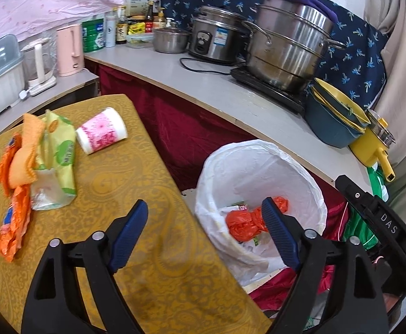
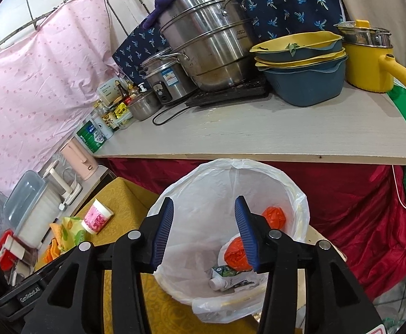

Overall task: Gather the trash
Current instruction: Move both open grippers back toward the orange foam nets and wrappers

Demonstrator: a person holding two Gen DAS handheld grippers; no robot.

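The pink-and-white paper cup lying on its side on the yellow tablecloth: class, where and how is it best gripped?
Probably across the pink-and-white paper cup's round middle, coming down from above, one finger on each curved side. It lies tipped over with its open mouth facing right, clear of the wrappers beside it.

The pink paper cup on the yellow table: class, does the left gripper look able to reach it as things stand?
Probably yes. The left gripper has open, empty jaws, and bare tablecloth lies between it and the pink cup, which lies on its side, apart from the wrappers.
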